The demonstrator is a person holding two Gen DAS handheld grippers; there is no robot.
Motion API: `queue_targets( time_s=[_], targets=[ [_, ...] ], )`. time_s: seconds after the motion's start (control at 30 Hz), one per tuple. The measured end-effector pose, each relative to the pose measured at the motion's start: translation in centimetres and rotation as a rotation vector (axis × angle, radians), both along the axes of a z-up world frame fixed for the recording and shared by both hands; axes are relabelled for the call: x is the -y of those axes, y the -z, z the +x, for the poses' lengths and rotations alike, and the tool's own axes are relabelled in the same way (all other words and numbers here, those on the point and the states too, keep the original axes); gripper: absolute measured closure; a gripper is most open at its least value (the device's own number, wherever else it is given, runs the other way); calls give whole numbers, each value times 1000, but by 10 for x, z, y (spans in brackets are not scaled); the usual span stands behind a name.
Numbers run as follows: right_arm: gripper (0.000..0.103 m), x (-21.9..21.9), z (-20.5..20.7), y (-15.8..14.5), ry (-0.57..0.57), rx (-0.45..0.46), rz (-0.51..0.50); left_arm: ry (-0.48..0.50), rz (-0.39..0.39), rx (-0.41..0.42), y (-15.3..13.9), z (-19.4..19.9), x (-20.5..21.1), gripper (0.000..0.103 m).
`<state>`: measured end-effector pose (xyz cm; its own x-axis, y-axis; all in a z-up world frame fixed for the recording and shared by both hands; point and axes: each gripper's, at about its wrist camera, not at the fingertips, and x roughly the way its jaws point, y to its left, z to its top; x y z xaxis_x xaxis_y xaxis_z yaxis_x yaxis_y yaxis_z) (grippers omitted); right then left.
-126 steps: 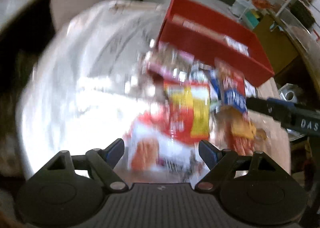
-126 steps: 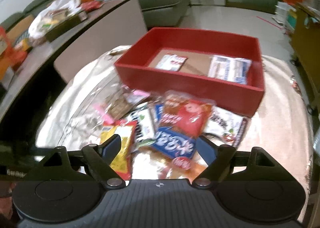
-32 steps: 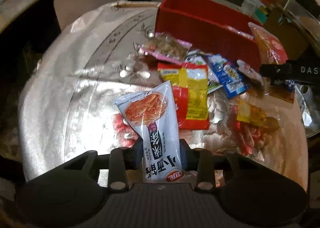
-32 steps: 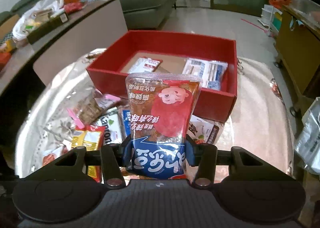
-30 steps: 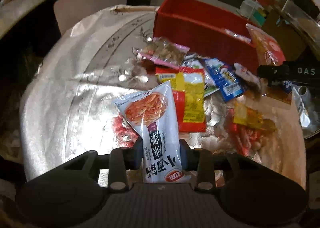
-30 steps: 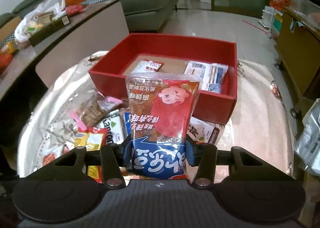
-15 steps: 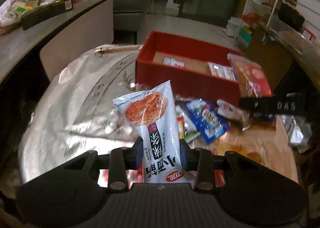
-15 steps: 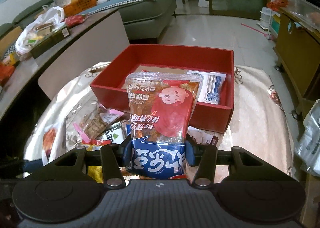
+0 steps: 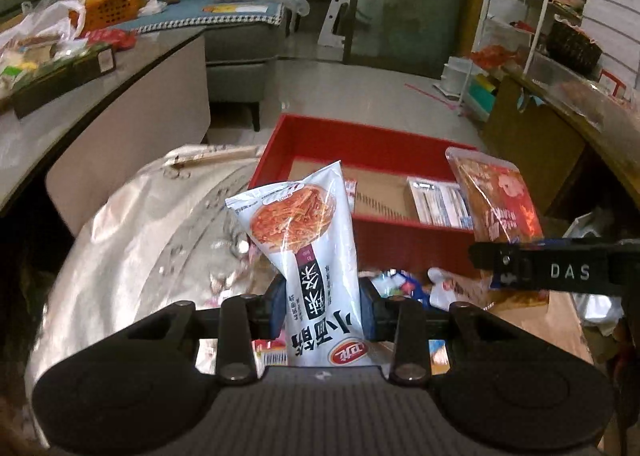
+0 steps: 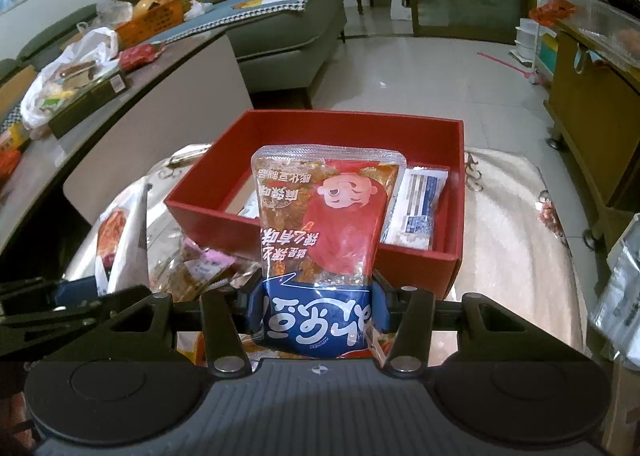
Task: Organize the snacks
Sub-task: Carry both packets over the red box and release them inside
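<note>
A: Left gripper (image 9: 322, 306) clamps a white packet (image 9: 310, 240); right gripper (image 10: 318, 304) clamps a red pouch (image 10: 326, 216), both near the red box (image 10: 458, 192).

B: Probably carrying; next, release each above the box.

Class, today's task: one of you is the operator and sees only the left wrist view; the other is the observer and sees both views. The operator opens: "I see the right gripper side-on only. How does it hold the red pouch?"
Observer: The right gripper has both pads pressed on a blue band at the bottom end of the red pouch, which stands upright.
Operator: What lies on the table behind my white pouch?
Observer: A pink-edged packet, in front of the box, near its left corner.
</note>
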<state>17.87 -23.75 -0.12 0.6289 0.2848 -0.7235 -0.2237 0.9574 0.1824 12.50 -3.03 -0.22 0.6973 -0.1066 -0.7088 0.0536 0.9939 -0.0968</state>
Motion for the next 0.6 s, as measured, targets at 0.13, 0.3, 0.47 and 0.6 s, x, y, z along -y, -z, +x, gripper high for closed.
queue_targets(
  time_s=[0.13, 0.3, 0.47, 0.6],
  targets=[
    [44, 2, 4, 0, 6, 3, 2, 0, 4, 26, -4, 12, 2, 73],
    [44, 4, 10, 1, 14, 1, 2, 8, 16, 47, -7, 23, 5, 73],
    [44, 6, 16, -1, 23, 12, -3, 11, 31, 62, -8, 32, 7, 73],
    [44, 9, 22, -2, 34, 18, 1, 12, 45, 71, -8, 38, 8, 72]
  ],
)
